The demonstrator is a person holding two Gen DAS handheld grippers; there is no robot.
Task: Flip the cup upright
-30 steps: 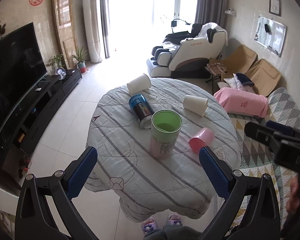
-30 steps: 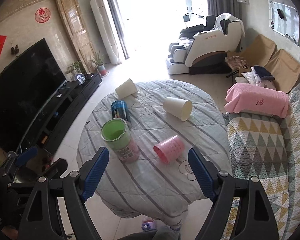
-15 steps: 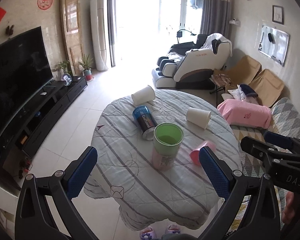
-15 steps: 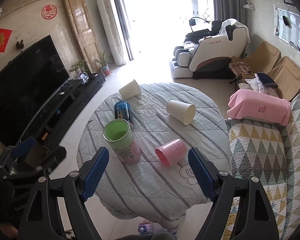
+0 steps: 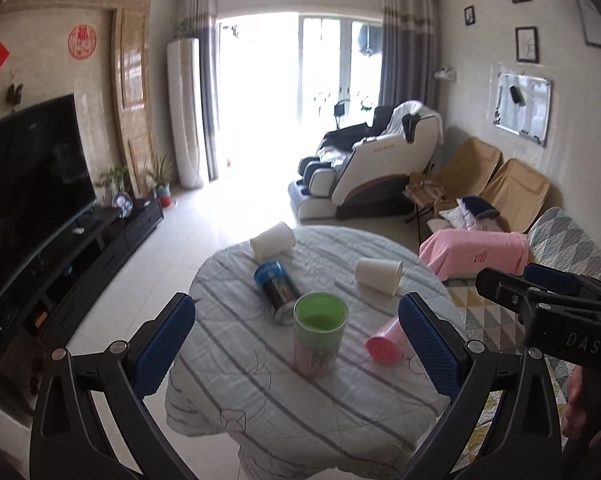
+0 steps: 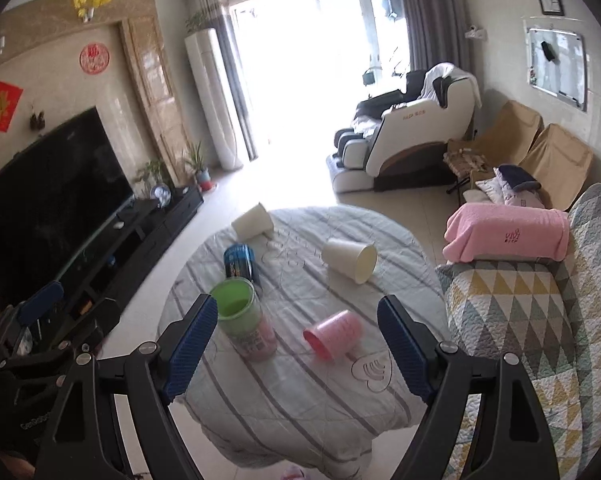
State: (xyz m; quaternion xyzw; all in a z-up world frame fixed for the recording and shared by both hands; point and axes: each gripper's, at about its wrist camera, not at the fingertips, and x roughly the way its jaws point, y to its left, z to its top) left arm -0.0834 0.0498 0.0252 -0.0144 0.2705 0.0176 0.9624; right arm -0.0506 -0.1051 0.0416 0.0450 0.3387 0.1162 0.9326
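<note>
Both hand-held grippers are hovering above the near edge of the round surface [image 6: 340, 408], which is wearing a striped grey cloth. The left hand-held gripper [image 5: 296, 346] is spread wide and gripping nothing, and the right hand-held gripper [image 6: 298, 354] is likewise released, its blue pads [image 6: 188, 354] well apart.

The pink cup [image 6: 332, 334] is lying on its side near the front of the surface, its mouth pointing toward the near edge. Just to its left a green-rimmed cup [image 6: 242, 326] is standing upright. Behind that, a blue can [image 6: 239, 262] is lying on its side. Two white cups are lying tipped over as well: one [image 6: 350, 260] toward the right of the middle, the other [image 6: 253, 222] at the far left edge.

A sofa [image 6: 540, 320] under a triangle-patterned quilt is sitting beside the surface on the right, with a pink blanket [image 6: 508, 236] draped over its far end.
</note>
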